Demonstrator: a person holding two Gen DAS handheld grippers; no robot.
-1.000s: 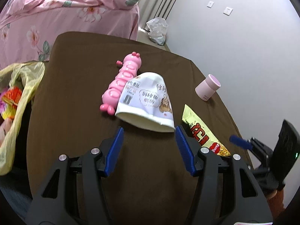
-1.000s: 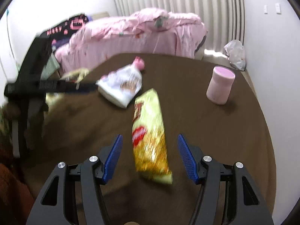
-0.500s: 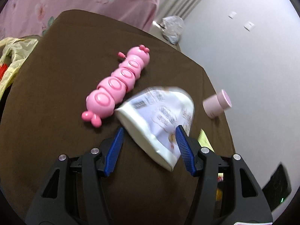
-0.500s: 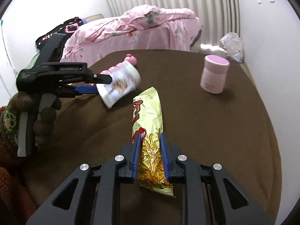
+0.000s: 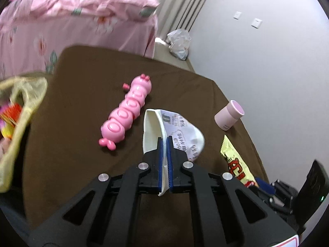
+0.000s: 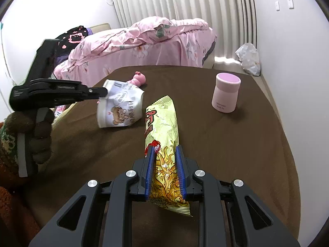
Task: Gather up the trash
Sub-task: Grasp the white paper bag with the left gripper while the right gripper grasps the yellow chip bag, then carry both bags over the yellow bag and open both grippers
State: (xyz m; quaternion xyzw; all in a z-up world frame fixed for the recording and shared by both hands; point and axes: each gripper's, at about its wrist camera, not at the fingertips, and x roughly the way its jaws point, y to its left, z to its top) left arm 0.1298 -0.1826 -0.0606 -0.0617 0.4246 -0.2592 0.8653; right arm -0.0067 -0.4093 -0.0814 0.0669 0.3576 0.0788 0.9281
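In the left wrist view, my left gripper [image 5: 164,144] had its fingers [image 5: 159,160] pinching the edge of the white pouch [image 5: 185,131], the blue pads nearly pressed together on the thin film after having just been closing. The pouch stood at the centre of the brown worktop [image 5: 78,111]. A pink caterpillar toy [image 5: 127,113] lay just beside it at ten o'clock, a pink cup [image 5: 229,116] sat at two o'clock near the wall, and the yellow snack packet [image 5: 236,160] ran toward four o'clock. A yellow bag [image 5: 22,107] hung at the worktop's nine o'clock edge, blurred.

In the right wrist view, my right gripper [image 6: 165,165] had its fingers [image 6: 149,170] clamped on the lower half of the snack packet [image 6: 162,127], which pointed to twelve o'clock; the jaws had been closing within the last second. At ten o'clock the left gripper [image 6: 102,92], held by a gloved hand [image 6: 39,135], gripped the pouch [image 6: 121,109], tilted off the worktop [image 6: 226,144]. The cup [image 6: 226,92] stood upright at one o'clock, well apart from the packet.
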